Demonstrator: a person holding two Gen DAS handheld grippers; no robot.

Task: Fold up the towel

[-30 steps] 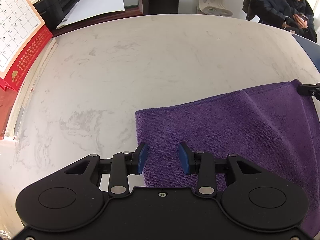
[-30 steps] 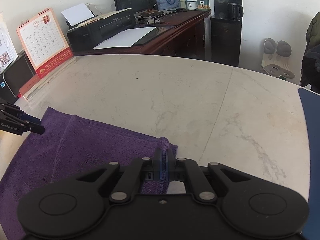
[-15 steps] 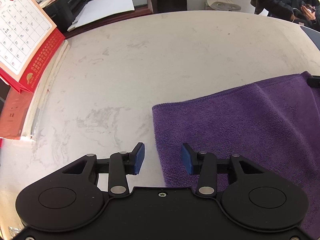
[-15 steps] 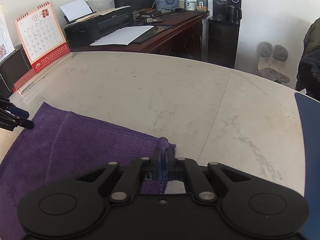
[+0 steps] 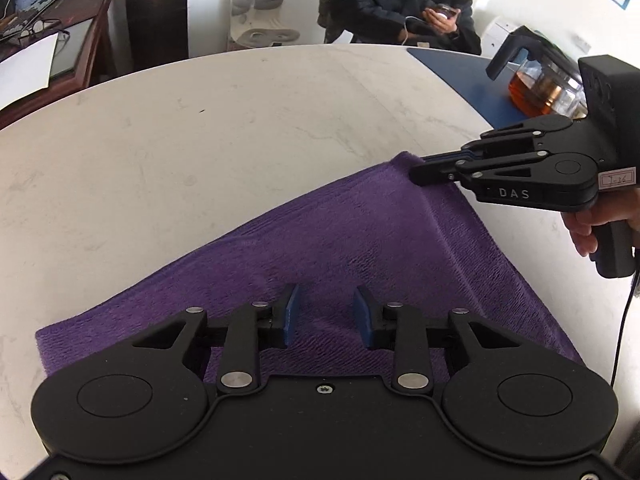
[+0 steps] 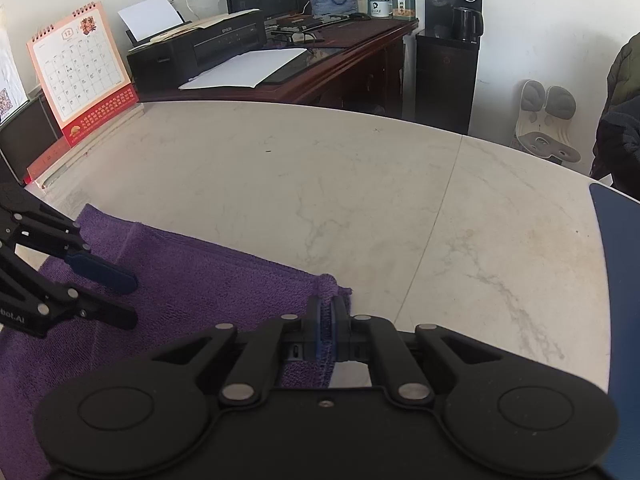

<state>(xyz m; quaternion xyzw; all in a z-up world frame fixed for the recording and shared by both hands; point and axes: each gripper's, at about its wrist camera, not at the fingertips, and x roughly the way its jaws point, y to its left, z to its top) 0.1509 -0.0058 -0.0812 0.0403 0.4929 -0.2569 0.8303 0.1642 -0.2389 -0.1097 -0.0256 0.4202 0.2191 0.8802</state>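
While my left hand-held gripper [image 5: 326, 314] hangs low over the purple towel [image 5: 340, 240], I see its blue pads [image 5: 289, 314] apart and closing, with cloth beneath them but nothing pinched between them. That towel lies flat on the pale marbled tabletop [image 5: 200, 140], one long fold ridge running across it toward the far corner. Looking through the right wrist camera, my right hand-held gripper [image 6: 327, 330] is clamped tight on the towel's near corner, a purple hem edge showing between the closed pads. From the left camera I see the same gripper gripping that raised corner, with a hand [image 5: 592, 224] around its handle. Just beyond it, on a blue mat [image 5: 460, 72], stands a glass kettle [image 5: 540, 80] holding amber liquid. Further off, at the tabletop's left edge in the right view, a desk calendar [image 6: 80, 68] leans upright. Behind it sits a dark wooden desk with a black printer [image 6: 200, 48] and loose white paper. A person [image 5: 404, 4] in a dark jacket sits past the tabletop, holding a phone.
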